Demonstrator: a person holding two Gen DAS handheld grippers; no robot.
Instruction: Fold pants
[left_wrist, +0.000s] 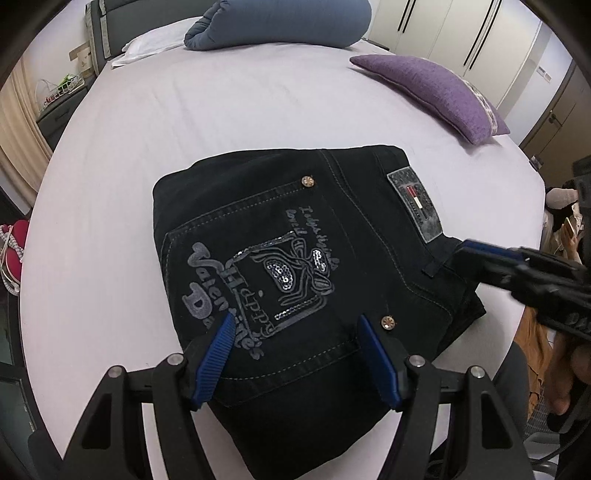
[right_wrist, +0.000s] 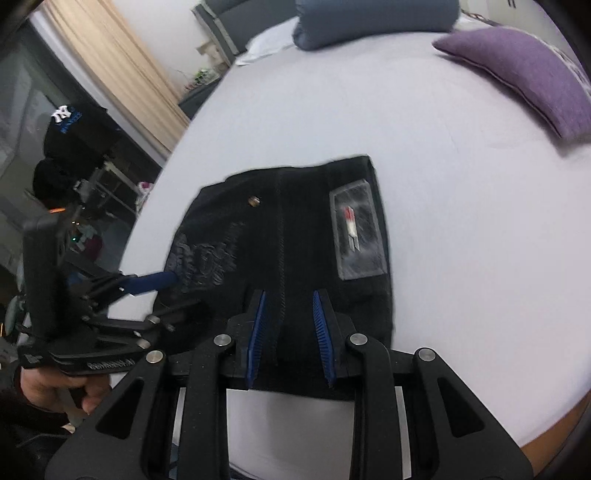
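**Folded black jeans on the bed, both claws spread above them**

The black denim pants (left_wrist: 295, 266) lie folded into a compact block near the bed's (left_wrist: 147, 122) 6 o'clock edge, on smooth pale sheet. The left gripper (left_wrist: 297, 328) hovers over the printed back pocket, jaws wide apart, holding nothing. The right gripper (right_wrist: 288, 306) sits at the waistband side, ribbed blue pads parted, gripping nothing. A woven purple cushion (left_wrist: 436, 88) lies at 2 o'clock; a rolled blue duvet (left_wrist: 280, 22) at 12. Only the left view resolves the sequinned motif and leather patch (left_wrist: 415, 203) sharply.
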